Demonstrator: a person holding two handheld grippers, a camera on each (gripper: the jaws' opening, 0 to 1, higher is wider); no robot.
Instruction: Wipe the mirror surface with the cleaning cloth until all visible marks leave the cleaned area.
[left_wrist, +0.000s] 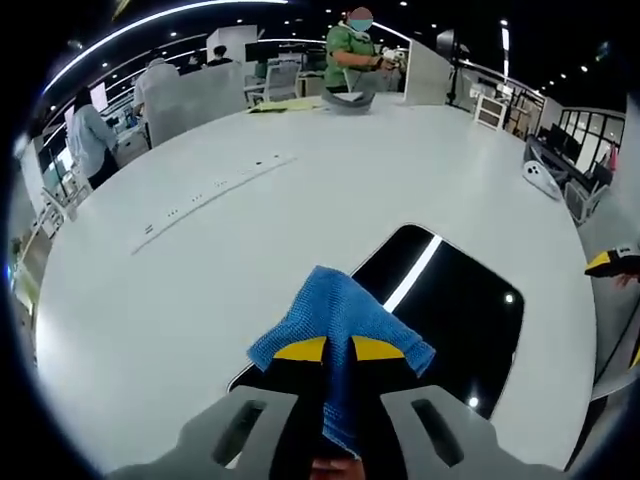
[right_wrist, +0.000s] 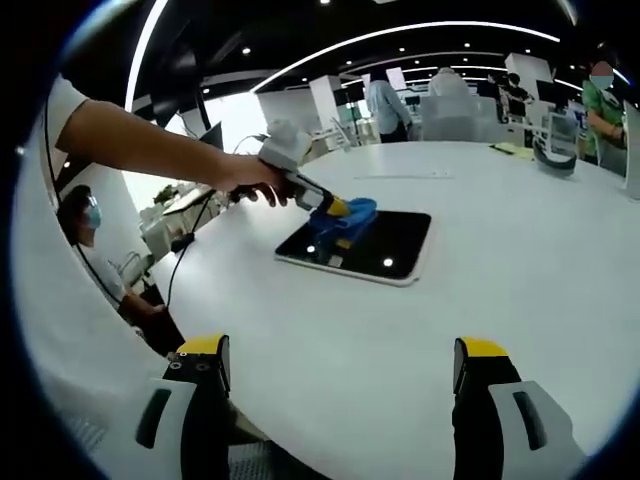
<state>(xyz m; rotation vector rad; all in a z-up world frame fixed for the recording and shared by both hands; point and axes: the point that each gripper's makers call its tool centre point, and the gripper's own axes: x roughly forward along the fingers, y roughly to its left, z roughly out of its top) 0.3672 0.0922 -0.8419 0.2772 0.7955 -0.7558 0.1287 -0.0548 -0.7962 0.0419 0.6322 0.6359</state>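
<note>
Table: one broad white round table (right_wrist: 520, 300), carrying everything.
Mirror: one dark rectangular mirror (left_wrist: 470, 320) lying flat, long axis running from 7 toward 1 o'clock in the left gripper view; near end hidden by cloth.
Cloth: one blue knitted cleaning cloth (left_wrist: 340, 320), resting on the mirror's near end.
Left gripper (left_wrist: 338, 350): jaws closing on the cloth.
Right gripper (right_wrist: 340, 365): jaws standing wide apart, holding nothing, well apart from the mirror.

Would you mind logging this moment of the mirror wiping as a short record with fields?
surface: white table
mirror: dark mirror lying flat on the table, reflecting ceiling lights
cloth: blue cloth clamped in the left claw, resting on the mirror's near-left part
left claw: held by a person's hand, shut on the cloth
right claw: right claw open, empty, hovering above the table short of the mirror
marks: none discernible on the mirror
background: power strip on the table
</note>
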